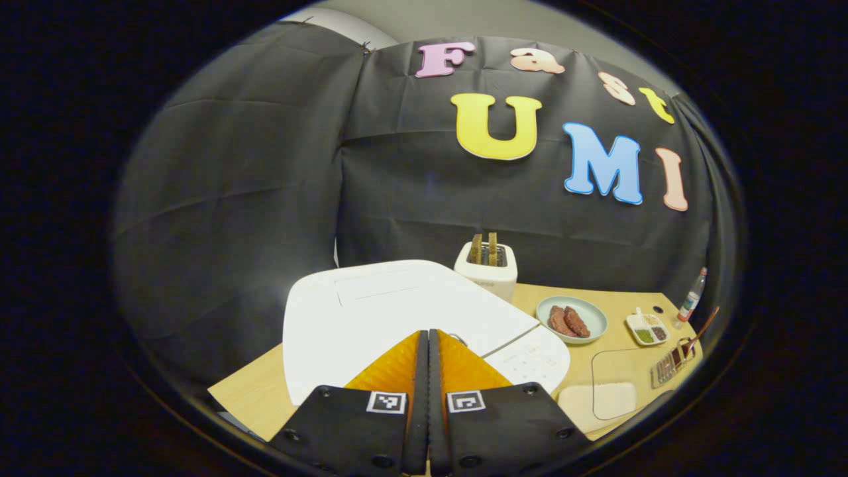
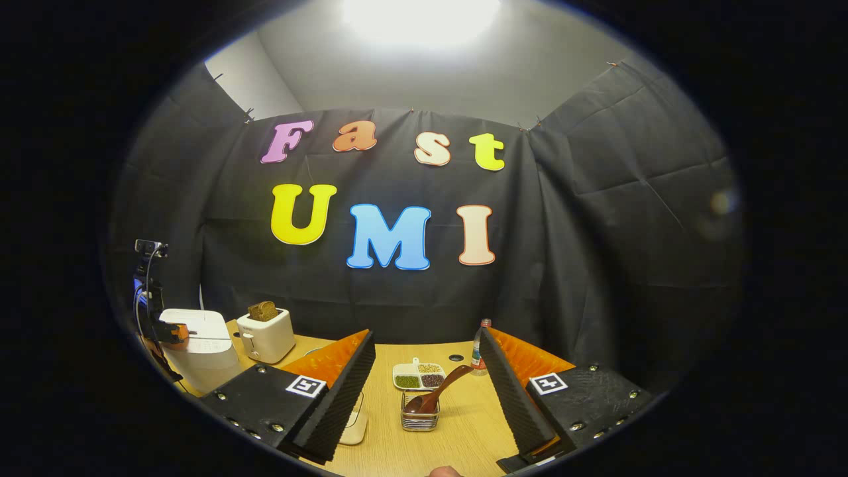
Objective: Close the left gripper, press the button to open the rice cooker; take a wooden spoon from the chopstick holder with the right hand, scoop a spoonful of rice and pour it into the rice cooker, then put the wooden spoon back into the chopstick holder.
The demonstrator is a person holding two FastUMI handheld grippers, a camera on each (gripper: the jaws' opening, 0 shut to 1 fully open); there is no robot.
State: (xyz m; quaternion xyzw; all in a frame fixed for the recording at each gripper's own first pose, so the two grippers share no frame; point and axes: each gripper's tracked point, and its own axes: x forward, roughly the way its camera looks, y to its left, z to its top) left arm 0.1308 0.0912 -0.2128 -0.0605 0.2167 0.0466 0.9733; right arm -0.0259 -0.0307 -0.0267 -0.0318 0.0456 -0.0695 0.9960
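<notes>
1. In the left gripper view our left claw [image 1: 428, 344] has its two fingers pressed together with nothing between them, tips over the white lid of the rice cooker [image 1: 397, 318]. The lid is down, so we judge the opening step is not yet done.

2. The relation that matters here: the cooker lies directly under and ahead of the left claw, with its control panel [image 1: 530, 358] just to the right of the tips in that view. A small fitting shows beside the tips; we cannot tell whether it is the release button, nor whether the tips are touching the lid.

3. In the right gripper view our right claw [image 2: 427, 371] is spread wide and holds nothing. Between its fingers and farther ahead on the table [image 2: 397, 450] stands the wire chopstick holder [image 2: 420, 419], with the wooden spoon [image 2: 437, 394] resting in it.

4. The spoon's long axis tilts, bowl low in the holder and handle rising up and to the right, toward the sectioned dish of grains [image 2: 419, 376] behind it. The right hand is plainly the nearer one for the spoon.

5. From the right gripper view the rice cooker [image 2: 199, 344] sits far to the left, with the left claw [image 2: 173, 331] on it, beside a toaster [image 2: 266, 334].

6. We judge the press comes next, then the reach for the spoon's raised handle.
</notes>
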